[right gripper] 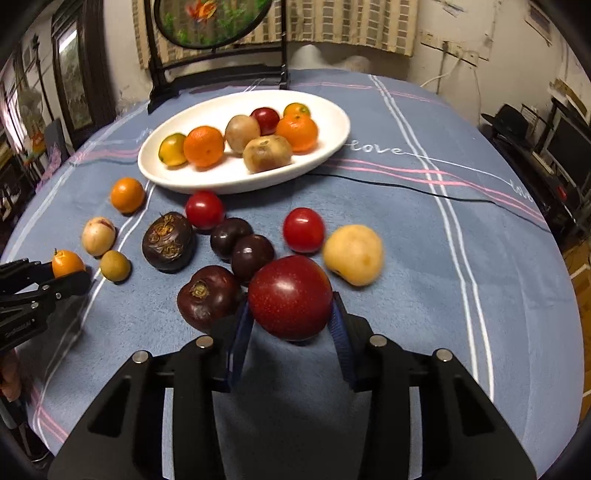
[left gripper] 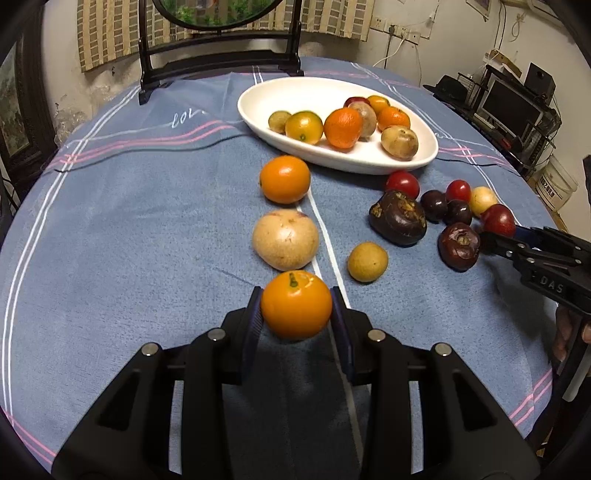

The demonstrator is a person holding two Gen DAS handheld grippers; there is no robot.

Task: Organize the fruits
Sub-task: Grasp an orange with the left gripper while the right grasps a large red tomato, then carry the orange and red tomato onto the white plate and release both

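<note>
2 grippers each pinch a fruit above the blue cloth (left gripper: pixel 129 229): the left gripper (left gripper: pixel 296 308) clamps an orange citrus (left gripper: pixel 296 304), the right gripper (right gripper: pixel 291 314) a red plum (right gripper: pixel 290 297), whose underside its pads hide; the white dish (right gripper: pixel 236 181) sits beyond

blue striped tablecloth (left gripper: pixel 129 221), dark wooden screen stand (left gripper: pixel 221 55), stained white walls (right gripper: pixel 461 33)

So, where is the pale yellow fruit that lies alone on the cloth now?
In the right wrist view the pale yellow fruit lies on the blue cloth, right of a small red fruit, just beyond the right gripper.
</note>
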